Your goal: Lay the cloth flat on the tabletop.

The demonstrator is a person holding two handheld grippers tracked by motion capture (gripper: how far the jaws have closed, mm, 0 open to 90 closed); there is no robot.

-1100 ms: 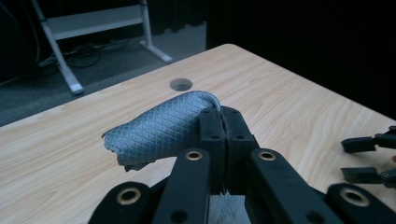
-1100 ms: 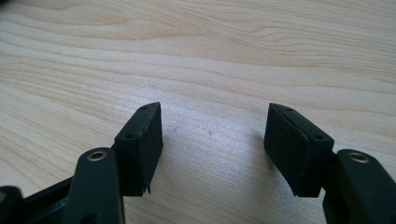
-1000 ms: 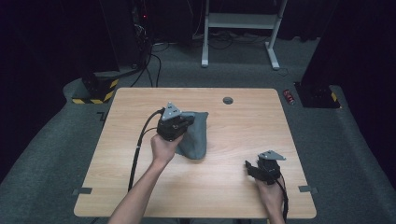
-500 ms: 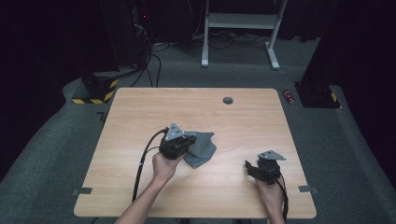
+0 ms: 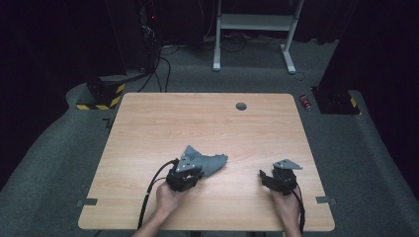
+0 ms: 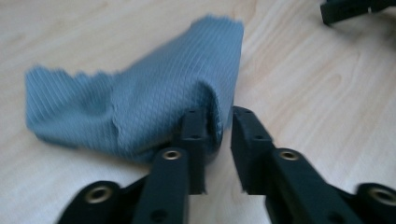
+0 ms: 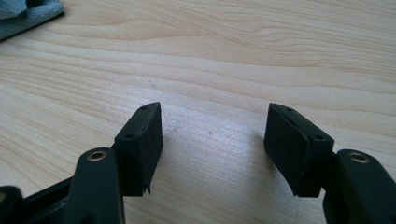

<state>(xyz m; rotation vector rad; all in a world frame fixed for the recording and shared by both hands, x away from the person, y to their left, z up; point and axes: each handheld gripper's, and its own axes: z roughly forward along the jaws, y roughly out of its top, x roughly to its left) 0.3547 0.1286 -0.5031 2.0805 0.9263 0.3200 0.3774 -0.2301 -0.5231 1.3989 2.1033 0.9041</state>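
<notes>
A grey-blue ribbed cloth point(image 5: 211, 162) lies crumpled on the wooden table point(image 5: 197, 118), left of the middle near the front. My left gripper point(image 5: 196, 171) is low over the cloth's near edge. In the left gripper view the cloth point(image 6: 140, 93) bunches up at the jaw tips, and my left gripper point(image 6: 217, 119) has just been opening. A fold of cloth sits in the narrow gap, and the pads no longer pinch it. My right gripper point(image 5: 265, 178) rests near the front right, and in its own view it point(image 7: 215, 121) stands open over bare wood, the cloth point(image 7: 23, 14) far off.
A round dark grommet point(image 5: 241, 106) sits near the table's far edge. On the floor beyond stand a white metal frame point(image 5: 257, 22), cables and a yellow-black striped block point(image 5: 101, 96). A small red object point(image 5: 307, 102) lies off the far right corner.
My left hand has come down and toward the front edge with the cloth, which now lies lower and flatter on the table. The left jaws have parted. The right hand has stayed still.
</notes>
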